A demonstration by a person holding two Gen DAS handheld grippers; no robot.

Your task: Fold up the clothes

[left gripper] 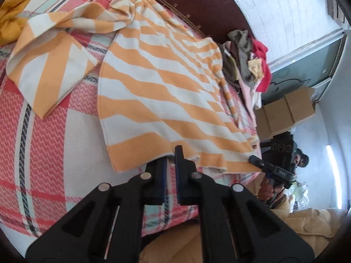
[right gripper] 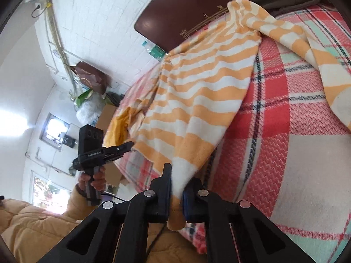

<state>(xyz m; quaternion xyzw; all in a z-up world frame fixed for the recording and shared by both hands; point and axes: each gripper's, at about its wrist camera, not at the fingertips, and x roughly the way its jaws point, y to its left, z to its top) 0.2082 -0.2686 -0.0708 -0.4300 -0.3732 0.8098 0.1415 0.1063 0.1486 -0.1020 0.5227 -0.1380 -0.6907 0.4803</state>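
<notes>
An orange-and-white striped shirt [left gripper: 162, 92] lies spread on the plaid bed cover [left gripper: 48, 153], one sleeve [left gripper: 50, 65] flung out to the left. My left gripper [left gripper: 171, 155] is shut on the shirt's near hem corner. My right gripper [right gripper: 177, 175] is shut on the other hem corner; the cloth [right gripper: 197, 100] hangs bunched between its fingers. The right gripper also shows in the left wrist view [left gripper: 252, 159], at the hem's right end. The left gripper shows in the right wrist view [right gripper: 129, 145], at the hem's left end.
A pile of mixed clothes [left gripper: 248, 63] sits at the bed's far right by the dark headboard [left gripper: 197, 6]. A mustard garment [left gripper: 13, 22] lies at the far left. Cardboard boxes [left gripper: 283, 111] stand beyond the bed. Bags [right gripper: 90, 81] hang on the wall.
</notes>
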